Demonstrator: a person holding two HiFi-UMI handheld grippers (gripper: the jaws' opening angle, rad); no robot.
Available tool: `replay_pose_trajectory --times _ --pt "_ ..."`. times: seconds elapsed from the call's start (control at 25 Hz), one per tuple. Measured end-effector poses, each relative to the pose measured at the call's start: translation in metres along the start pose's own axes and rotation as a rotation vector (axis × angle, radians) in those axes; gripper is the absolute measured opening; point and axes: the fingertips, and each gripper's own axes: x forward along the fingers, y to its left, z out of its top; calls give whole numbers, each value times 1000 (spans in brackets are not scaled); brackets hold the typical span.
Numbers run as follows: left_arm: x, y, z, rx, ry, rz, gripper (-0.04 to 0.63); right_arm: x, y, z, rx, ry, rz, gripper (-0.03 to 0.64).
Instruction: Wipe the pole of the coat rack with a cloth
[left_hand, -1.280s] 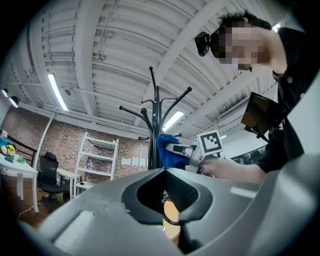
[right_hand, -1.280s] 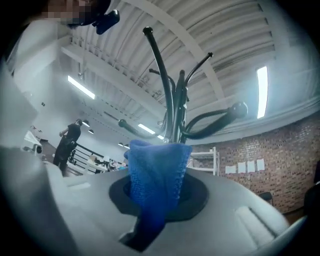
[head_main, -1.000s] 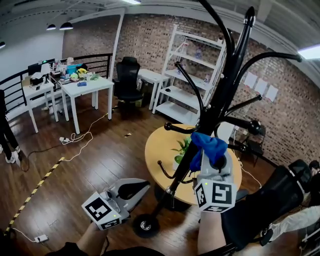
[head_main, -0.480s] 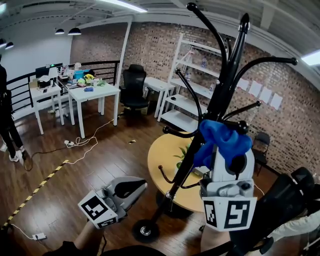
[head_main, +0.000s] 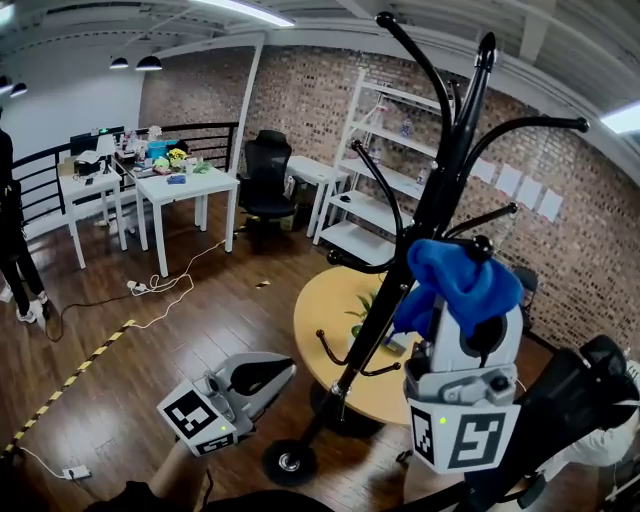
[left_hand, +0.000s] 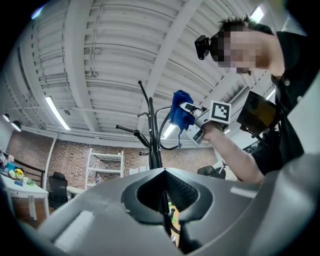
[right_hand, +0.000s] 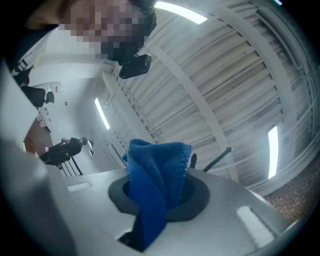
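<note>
The black coat rack pole (head_main: 441, 188) leans up through the middle of the head view from its wheeled base (head_main: 289, 462). The right gripper (head_main: 462, 318) is raised just right of the pole, at the height of the lower hooks, with its jaws clamped on a bunched blue terry cloth (head_main: 456, 278). I cannot tell whether the cloth touches the pole. The left gripper (head_main: 270, 372) hangs low, left of the pole and above the base, its jaws pressed together on nothing. A round yellow table (head_main: 318, 302) stands behind the pole.
</note>
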Motion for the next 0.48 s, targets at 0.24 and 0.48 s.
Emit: replay_pose_trajectory --times 0.24,0.48 --pt "-2 2 -6 -16 13 5 4 7 -7 -75 59 178 -15 66" --pt "-4 0 -20 -43 49 8 5 -1 2 -157 95 314 -37 63"
